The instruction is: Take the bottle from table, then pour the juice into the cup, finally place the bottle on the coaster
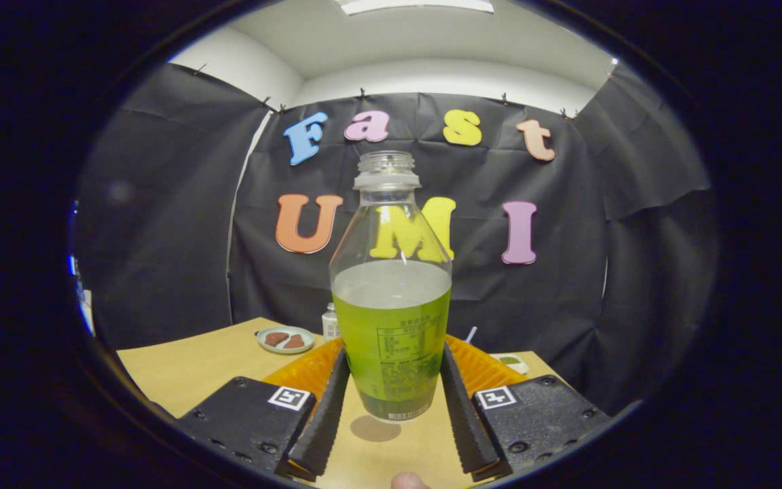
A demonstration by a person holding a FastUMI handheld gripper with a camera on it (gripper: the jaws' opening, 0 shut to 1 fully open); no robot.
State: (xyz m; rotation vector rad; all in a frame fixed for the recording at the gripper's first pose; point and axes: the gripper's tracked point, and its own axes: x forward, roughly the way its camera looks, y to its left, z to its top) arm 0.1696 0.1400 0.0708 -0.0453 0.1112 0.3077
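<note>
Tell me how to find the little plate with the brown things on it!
Start at the wooden table. The gripper is shut on a bottle of green juice lifted above it. Beyond the fingers, beside a small white bottle, sits the small plate, the one round dish holding two brown pieces.

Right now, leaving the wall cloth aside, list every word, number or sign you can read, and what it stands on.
Clear plastic bottle of green juice, clamped between both fingers of the gripper: label print and barcode, too small to read.
Square black-and-white markers on the gripper's body: patterns, no words.
Small white bottle on the wooden table behind: label too blurred to read.
Nothing can be quoted.
</note>
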